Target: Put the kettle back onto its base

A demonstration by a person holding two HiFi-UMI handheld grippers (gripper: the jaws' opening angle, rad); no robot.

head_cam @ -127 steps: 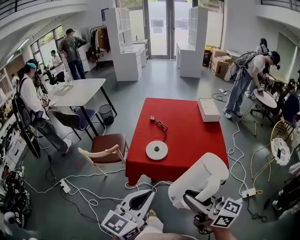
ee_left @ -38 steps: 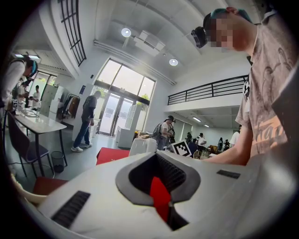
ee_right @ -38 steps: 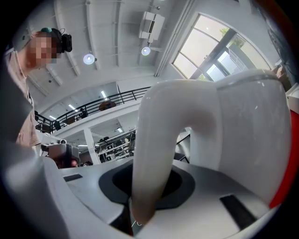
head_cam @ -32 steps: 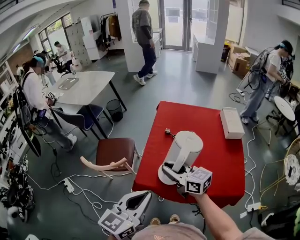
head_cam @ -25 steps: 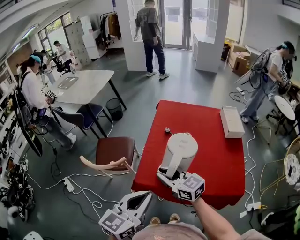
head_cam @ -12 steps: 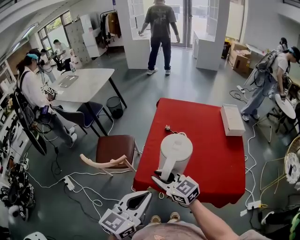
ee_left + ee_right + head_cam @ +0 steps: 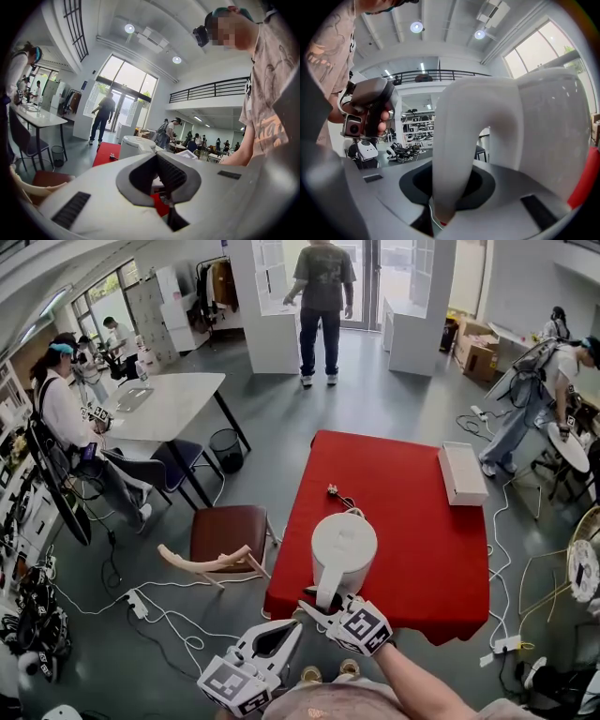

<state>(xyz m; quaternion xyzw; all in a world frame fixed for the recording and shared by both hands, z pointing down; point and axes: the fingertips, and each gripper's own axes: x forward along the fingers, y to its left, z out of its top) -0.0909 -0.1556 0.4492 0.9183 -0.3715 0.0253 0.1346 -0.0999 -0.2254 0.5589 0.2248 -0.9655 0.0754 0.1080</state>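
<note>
1. Kettle [image 7: 343,542] has gone from tilted to upright and sits lower, at the near-left part of the red tabletop [image 7: 412,521].
2. Right tongs [image 7: 323,598] clenched on the kettle's handle [image 7: 457,154].
3. Base hidden under the kettle; cannot tell if it is seated.
4. Left tongs [image 7: 284,636] pressed together, nothing between them, off the tabletop's near edge.
5. Plug [image 7: 332,490] lies behind the kettle.
</note>
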